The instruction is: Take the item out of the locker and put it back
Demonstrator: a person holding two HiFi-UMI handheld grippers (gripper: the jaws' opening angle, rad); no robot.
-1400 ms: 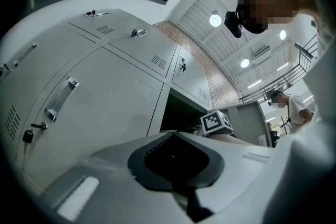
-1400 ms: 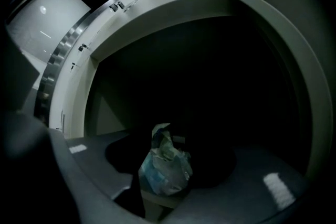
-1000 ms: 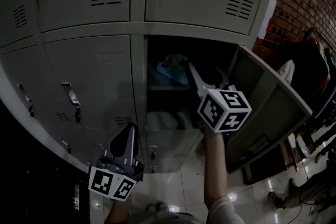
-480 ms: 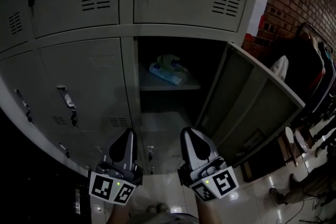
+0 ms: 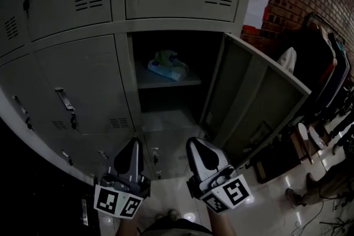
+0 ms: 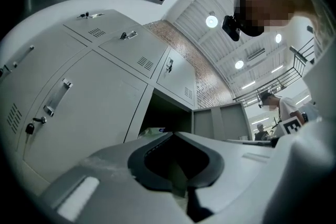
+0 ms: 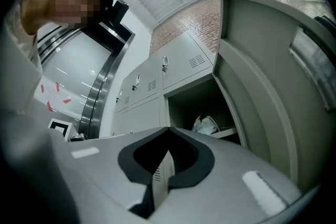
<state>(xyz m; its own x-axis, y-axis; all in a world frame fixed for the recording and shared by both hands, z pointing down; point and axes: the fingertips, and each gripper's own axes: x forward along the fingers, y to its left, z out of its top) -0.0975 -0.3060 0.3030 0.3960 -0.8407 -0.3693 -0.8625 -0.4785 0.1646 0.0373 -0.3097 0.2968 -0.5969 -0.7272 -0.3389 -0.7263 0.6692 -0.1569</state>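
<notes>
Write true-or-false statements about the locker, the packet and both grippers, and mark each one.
1. The locker door stands open. True.
2. The right gripper holds the packet. False: its jaws are shut on nothing, and the packet lies on the shelf inside.
3. The left gripper has its jaws together, empty. True.
4. Both grippers reach into the locker. False: both hang outside, below the opening.

readable text: none | papers (image 5: 255, 4) on brick wall (image 5: 292, 8): print too small to read
</notes>
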